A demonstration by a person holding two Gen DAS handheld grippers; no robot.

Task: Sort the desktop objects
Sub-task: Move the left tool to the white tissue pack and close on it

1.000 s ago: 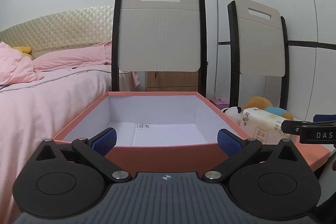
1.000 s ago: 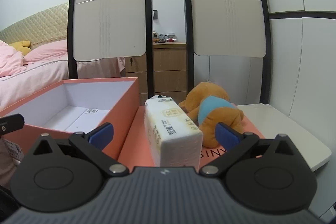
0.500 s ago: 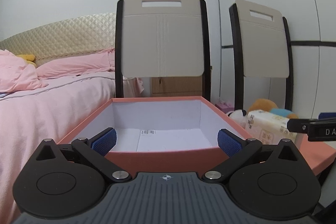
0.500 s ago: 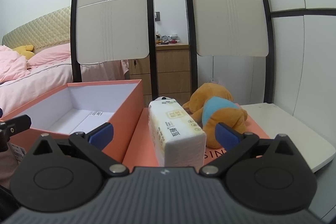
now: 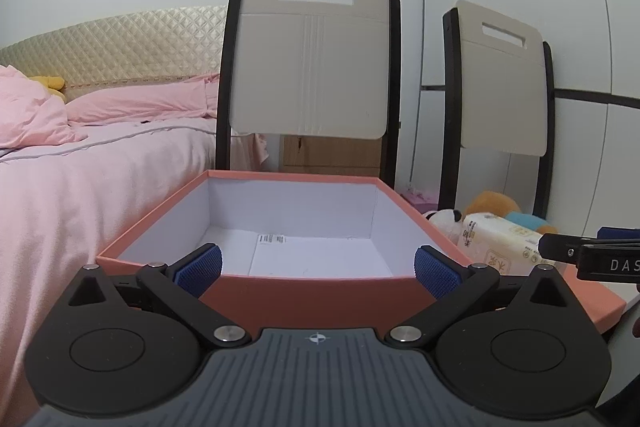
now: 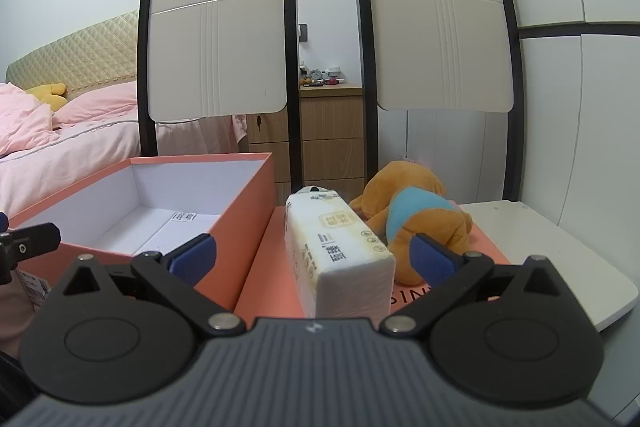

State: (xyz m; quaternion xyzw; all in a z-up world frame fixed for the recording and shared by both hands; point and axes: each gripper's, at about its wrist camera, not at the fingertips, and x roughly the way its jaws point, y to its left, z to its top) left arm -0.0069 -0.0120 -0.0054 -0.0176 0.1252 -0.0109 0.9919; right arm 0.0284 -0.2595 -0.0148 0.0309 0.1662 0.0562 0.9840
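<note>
An open salmon-pink box (image 5: 304,293) with a white inside stands before my left gripper (image 5: 319,267), which is open and empty at its near wall. The box also shows in the right wrist view (image 6: 244,227). To its right, on the box's flat pink lid (image 6: 272,267), lie a white tissue pack (image 6: 340,247), an orange plush toy with a blue shirt (image 6: 416,223) and a small panda plush (image 5: 442,217). My right gripper (image 6: 312,257) is open and empty, its fingers either side of the tissue pack's near end. The tissue pack (image 5: 496,241) also shows in the left wrist view.
Two beige chair backs (image 6: 216,43) (image 6: 440,35) stand behind the box and lid. A bed with pink bedding (image 5: 80,187) lies to the left. The white table (image 6: 560,255) extends right of the lid. A wooden drawer unit (image 6: 328,135) stands behind.
Both grippers have tilted or moved down slightly, so the box and tissue pack sit lower in view. Both stay open and empty.
</note>
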